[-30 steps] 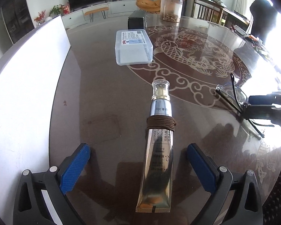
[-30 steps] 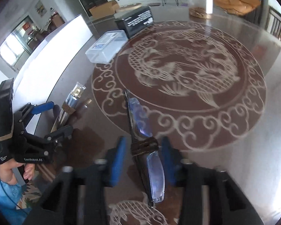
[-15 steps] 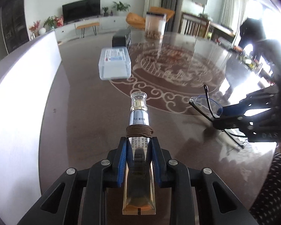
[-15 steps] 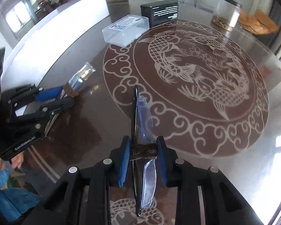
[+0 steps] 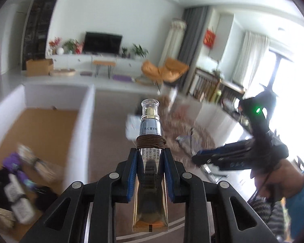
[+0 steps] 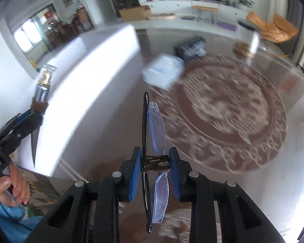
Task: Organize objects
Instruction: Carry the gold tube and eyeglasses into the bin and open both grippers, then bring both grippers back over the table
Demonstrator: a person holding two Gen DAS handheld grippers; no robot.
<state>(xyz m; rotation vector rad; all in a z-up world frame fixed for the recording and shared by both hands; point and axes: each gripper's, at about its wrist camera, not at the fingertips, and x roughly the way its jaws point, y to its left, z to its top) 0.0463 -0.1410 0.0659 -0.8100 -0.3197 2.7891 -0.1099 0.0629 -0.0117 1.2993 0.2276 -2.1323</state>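
The cream tube [image 5: 150,174] was clamped between the blue pads of the left gripper [image 5: 150,179], its clear cap pointing forward, clear of the table [image 5: 107,141]. The folded glasses [image 6: 155,162] were pinched at their cord-wrapped middle by the right gripper [image 6: 155,174].

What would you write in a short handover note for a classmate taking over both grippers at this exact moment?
Left gripper: shut on the eye cream tube, lifted off the table, cap pointing forward.
Right gripper: shut on the folded glasses at their cord wrap, also in the air.
White bin at the left already holds several items.
On the table: clear plastic box, black box, jar.
Done: both items picked up.
Left: probably place tube and glasses in the bin, then sort the rest.
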